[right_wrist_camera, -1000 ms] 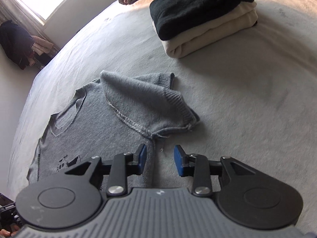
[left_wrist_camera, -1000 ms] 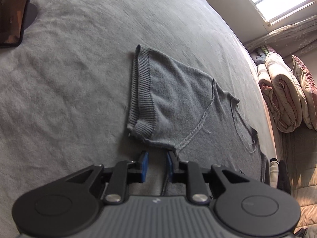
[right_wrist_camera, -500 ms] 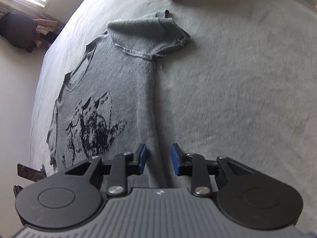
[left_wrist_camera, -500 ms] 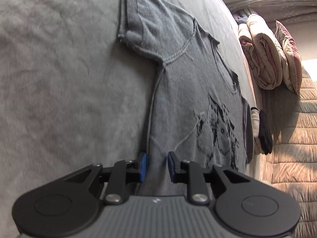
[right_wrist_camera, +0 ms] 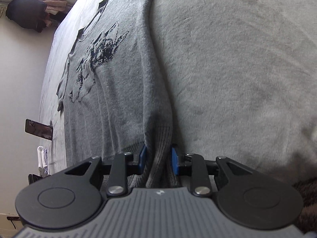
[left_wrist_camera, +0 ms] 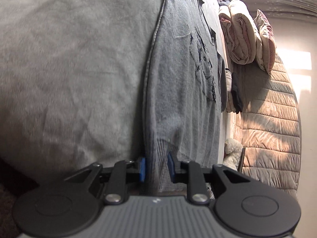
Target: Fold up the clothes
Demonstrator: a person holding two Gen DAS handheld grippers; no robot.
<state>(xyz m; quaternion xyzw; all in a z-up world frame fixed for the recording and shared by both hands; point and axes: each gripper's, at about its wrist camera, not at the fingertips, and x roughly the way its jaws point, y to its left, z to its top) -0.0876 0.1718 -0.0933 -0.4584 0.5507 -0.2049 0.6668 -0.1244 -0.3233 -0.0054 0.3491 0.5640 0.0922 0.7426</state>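
Gripping ribbed hem of grey sweater (right_wrist_camera: 122, 91) lying flat on bed (right_wrist_camera: 237, 69): left gripper (left_wrist_camera: 156, 166) clamping near-left corner, right gripper (right_wrist_camera: 158, 158) pinching near-right corner after closing. Best lifting both corners level, keeping fold edge straight.

A grey bed (right_wrist_camera: 237, 69) carries a grey sweater (right_wrist_camera: 122, 79) spread flat, collar toward twelve o'clock, hem at six. Folded clothes (left_wrist_camera: 234, 91) sit beyond it, at three in the left view.
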